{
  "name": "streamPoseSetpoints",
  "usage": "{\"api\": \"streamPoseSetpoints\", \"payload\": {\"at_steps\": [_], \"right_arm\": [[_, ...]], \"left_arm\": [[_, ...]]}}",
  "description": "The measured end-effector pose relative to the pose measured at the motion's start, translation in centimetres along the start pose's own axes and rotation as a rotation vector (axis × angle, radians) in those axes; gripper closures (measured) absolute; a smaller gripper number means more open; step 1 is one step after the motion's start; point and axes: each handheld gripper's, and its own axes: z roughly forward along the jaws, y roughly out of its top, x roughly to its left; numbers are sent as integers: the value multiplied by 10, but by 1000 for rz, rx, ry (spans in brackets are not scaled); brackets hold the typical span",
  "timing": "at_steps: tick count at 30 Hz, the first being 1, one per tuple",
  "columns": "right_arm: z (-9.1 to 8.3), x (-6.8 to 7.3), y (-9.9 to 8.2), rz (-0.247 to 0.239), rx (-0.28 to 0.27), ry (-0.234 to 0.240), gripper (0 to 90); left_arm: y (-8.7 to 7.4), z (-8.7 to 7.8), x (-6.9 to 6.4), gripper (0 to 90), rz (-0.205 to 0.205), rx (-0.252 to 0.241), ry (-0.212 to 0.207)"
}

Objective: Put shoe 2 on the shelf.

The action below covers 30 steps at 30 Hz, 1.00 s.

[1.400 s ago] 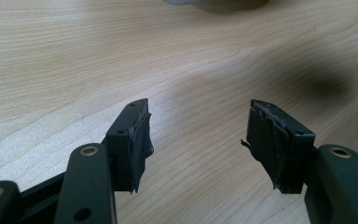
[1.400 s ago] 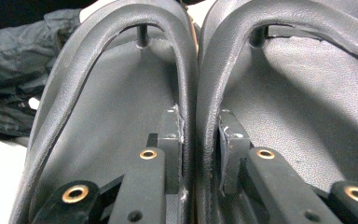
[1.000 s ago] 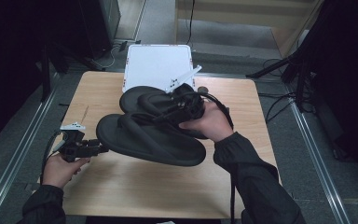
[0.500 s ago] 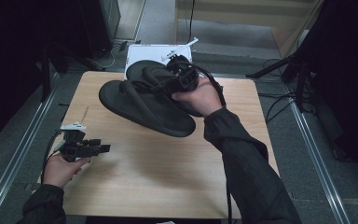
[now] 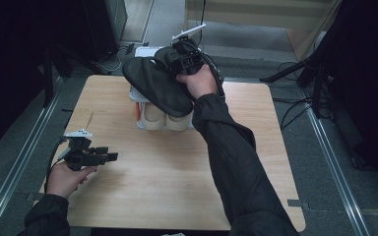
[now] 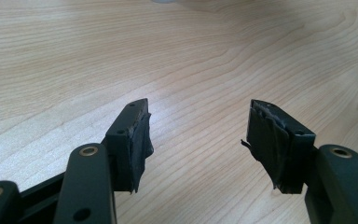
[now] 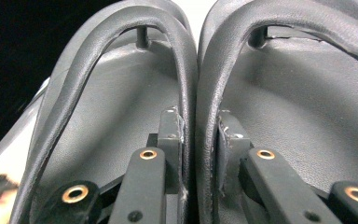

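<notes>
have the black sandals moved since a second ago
Yes: the sandals went from mid-table toward the table's far edge, carried by the right gripper.

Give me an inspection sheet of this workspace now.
Surface: wooden table, mostly bare.
Job's things: pair of black flip-flops, held by their inner straps above the table's far edge.
Clutter: white box with paper rolls.
Grippers: right tool shut on the straps; left tool open, nothing between its jaws.
Cables: black cables on the floor.
Surroundings: grey floor, metal rails, dark stands.
</notes>
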Motion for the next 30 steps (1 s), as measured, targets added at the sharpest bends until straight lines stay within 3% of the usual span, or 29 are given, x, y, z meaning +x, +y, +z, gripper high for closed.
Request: {"api": "streamPoseSetpoints", "payload": {"at_steps": [9,16,24,30], "right_arm": [[30,-2,21,224,-64,-175,757],[50,6,26,285,-87,-292,753],[58,7,27,373,-120,-348,746],[61,8,28,401,-138,-345,712]], "left_arm": [[0,1,-1,398,8,-1,-18],[1,3,-4,398,24,3,-29],[3,5,-5,397,26,15,-41],[3,5,-5,397,28,17,-40]]}}
